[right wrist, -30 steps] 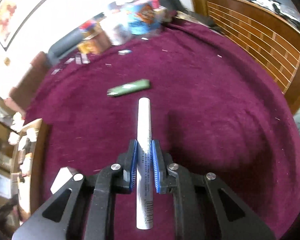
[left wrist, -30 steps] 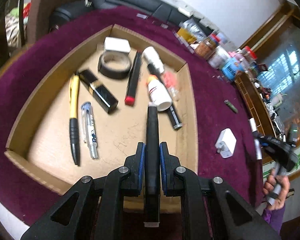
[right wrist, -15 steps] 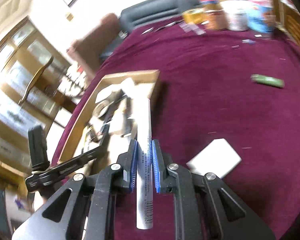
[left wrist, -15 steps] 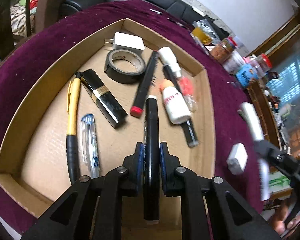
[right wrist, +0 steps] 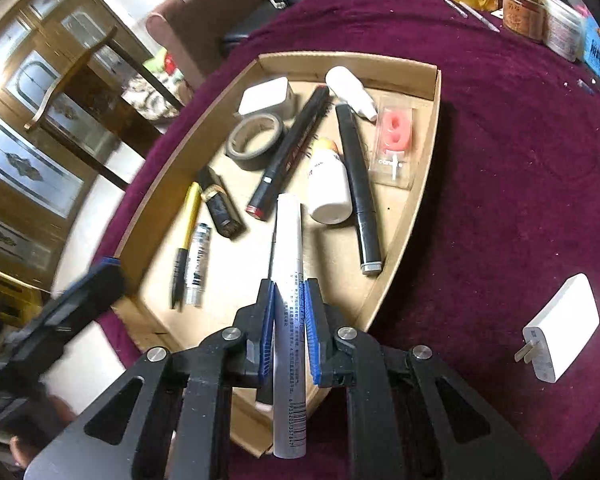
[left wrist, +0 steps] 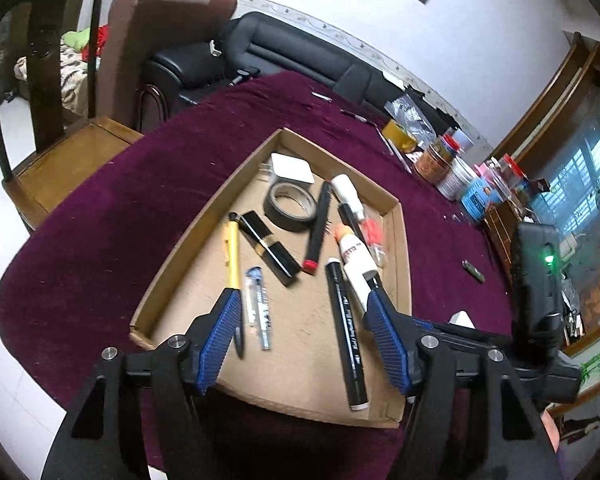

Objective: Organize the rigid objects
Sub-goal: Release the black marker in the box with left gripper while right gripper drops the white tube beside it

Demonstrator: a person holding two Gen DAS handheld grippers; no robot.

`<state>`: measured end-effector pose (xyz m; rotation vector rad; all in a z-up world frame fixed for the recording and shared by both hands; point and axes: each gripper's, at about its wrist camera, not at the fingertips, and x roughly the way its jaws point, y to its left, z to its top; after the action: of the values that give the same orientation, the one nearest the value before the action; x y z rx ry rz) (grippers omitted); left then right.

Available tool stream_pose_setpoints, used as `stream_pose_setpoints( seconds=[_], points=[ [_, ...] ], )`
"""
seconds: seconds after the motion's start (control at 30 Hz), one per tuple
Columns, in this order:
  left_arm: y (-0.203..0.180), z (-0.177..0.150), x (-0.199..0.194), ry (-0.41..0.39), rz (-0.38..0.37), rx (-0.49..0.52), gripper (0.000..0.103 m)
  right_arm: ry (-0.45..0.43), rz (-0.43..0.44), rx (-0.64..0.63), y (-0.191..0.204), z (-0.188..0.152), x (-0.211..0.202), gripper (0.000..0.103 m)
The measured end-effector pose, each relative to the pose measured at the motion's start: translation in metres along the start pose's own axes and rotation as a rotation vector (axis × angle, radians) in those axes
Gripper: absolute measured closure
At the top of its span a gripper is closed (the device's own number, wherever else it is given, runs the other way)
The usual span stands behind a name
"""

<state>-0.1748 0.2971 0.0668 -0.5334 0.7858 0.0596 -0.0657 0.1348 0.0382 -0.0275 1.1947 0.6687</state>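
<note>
left tongs (left wrist: 300, 336) opening, empty; black marker (left wrist: 346, 336) lies free in cardboard tray (left wrist: 400, 240) | right tongs (right wrist: 288, 320) clenched on white pen (right wrist: 288, 280); long axis pointing over tray, directly below

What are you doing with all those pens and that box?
A person is tidying small things into a cardboard tray on a purple tablecloth, with a gripper in each hand. The left gripper is opening, with nothing pressed between its pads; a black marker lies in the tray below it. The right gripper is shut on a silver marker and holds it over the tray. A white charger and a small green thing lie outside the tray.
</note>
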Motion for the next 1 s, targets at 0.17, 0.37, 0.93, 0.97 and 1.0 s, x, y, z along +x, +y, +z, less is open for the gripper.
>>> stream_pose_setpoints(
  seconds=[0.17, 0.37, 0.93, 0.97, 1.0],
  points=[
    [0.002, -0.002, 0.002, -0.003, 0.012, 0.013, 0.043, 0.000, -0.100, -0.035, 0.008, 0.007, 0.011, 0.091],
    [0.002, -0.003, 0.002, -0.023, 0.089, 0.034, 0.043, -0.026, -0.124, -0.051, 0.012, 0.010, 0.016, 0.089],
    [-0.021, -0.011, 0.011, -0.016, 0.163, 0.122, 0.041, -0.377, -0.385, -0.179, 0.007, -0.018, -0.067, 0.033],
    [-0.024, -0.012, 0.011, -0.015, 0.163, 0.127, 0.041, -0.397, -0.421, -0.174, 0.001, -0.020, -0.072, 0.033],
    [-0.026, -0.012, 0.010, -0.014, 0.163, 0.130, 0.041, -0.409, -0.444, -0.166, -0.004, -0.020, -0.075, 0.033]
  ],
)
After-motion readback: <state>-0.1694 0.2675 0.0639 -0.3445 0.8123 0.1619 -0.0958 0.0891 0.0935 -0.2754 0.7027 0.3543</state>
